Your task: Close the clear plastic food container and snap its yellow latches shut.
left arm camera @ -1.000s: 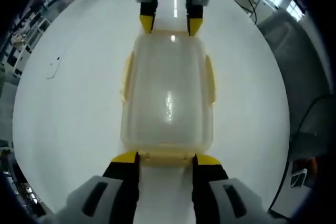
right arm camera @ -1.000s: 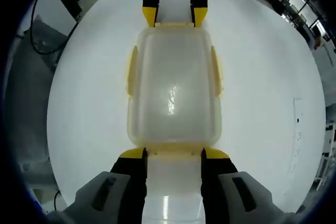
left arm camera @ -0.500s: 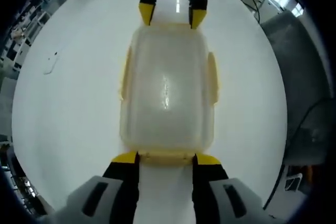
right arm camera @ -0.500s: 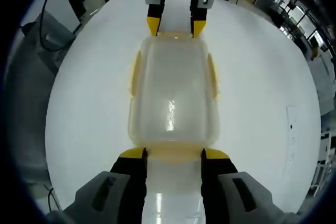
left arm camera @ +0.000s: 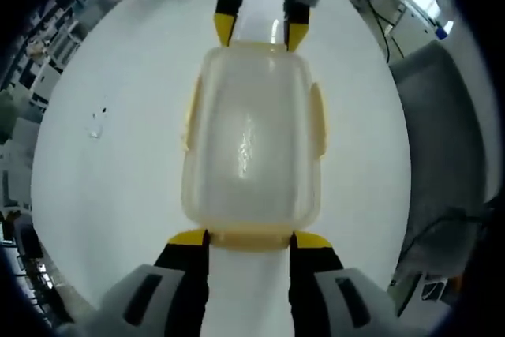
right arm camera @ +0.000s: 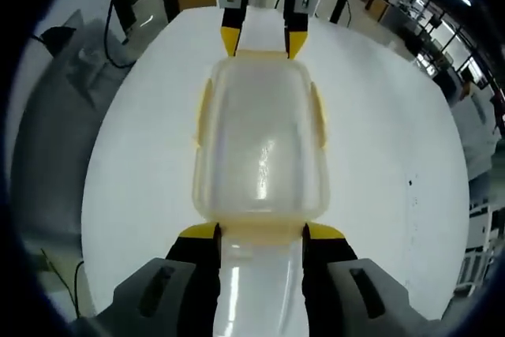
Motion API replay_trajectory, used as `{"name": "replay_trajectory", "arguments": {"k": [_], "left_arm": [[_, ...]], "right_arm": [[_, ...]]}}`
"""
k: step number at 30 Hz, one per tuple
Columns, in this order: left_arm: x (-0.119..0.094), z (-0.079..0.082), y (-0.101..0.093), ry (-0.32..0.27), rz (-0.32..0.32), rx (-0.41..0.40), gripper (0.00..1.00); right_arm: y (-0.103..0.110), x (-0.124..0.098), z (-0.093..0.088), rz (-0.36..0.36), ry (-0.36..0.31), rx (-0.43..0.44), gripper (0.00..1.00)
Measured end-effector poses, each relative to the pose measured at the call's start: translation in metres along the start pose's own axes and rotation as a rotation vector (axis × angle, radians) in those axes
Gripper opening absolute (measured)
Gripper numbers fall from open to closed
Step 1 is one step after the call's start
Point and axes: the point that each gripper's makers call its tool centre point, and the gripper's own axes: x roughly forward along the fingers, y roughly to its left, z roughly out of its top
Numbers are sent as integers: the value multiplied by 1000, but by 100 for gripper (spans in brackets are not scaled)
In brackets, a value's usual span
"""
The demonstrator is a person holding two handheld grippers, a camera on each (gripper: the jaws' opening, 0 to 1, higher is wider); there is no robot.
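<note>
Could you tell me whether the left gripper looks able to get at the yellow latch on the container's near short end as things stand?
Probably yes: the left gripper has its open jaws at the yellow end latch of the clear plastic food container, and nothing lies between them.

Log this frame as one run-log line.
container: lid on, on white table | left gripper: open, at near end latch | right gripper: open, at opposite end latch
</note>
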Motion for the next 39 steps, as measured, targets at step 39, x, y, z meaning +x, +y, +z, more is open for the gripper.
{"name": "replay_trajectory", "arguments": {"k": [39], "left_arm": [[49, 176, -10, -36, 2, 114, 34]], "right_arm": [[9, -70, -166, -39, 77, 86, 37]]}}
